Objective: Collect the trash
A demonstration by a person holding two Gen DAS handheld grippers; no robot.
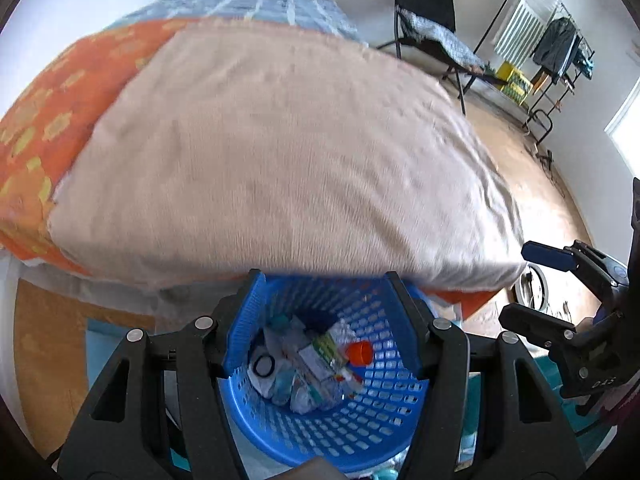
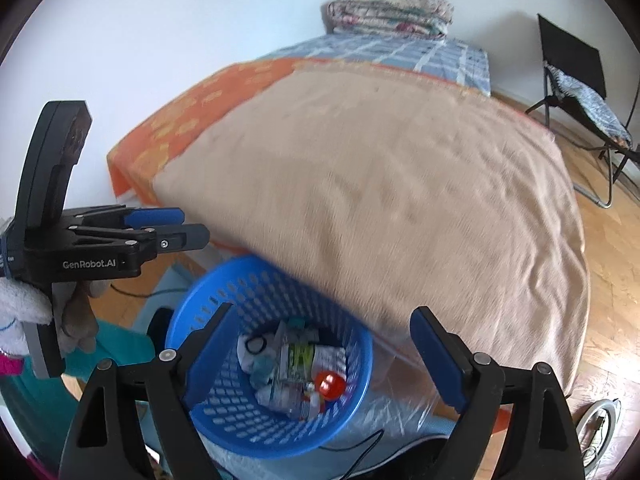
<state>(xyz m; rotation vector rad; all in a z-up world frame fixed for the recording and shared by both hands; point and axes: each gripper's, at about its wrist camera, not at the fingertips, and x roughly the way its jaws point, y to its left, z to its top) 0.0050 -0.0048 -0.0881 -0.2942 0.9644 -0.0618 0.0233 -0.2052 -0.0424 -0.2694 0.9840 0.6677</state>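
A blue perforated plastic basket (image 1: 372,420) stands on the floor by the bed and holds several pieces of trash, among them crumpled packets and an orange bottle cap (image 1: 360,353). My left gripper (image 1: 322,280) is open and empty above the basket. It also shows in the right wrist view (image 2: 182,226), held by a gloved hand. The basket shows in the right wrist view (image 2: 224,412) with the cap (image 2: 330,385) inside. My right gripper (image 2: 320,320) is open and empty above the basket, and it appears at the right edge of the left wrist view (image 1: 520,284).
A bed with a beige blanket (image 1: 280,152) over an orange sheet (image 1: 52,120) fills the space behind the basket. A black folding chair (image 1: 432,36) and a clothes rack (image 1: 560,56) stand on the wooden floor (image 2: 612,280) to the right. Folded quilts (image 2: 388,16) lie at the bed's far end.
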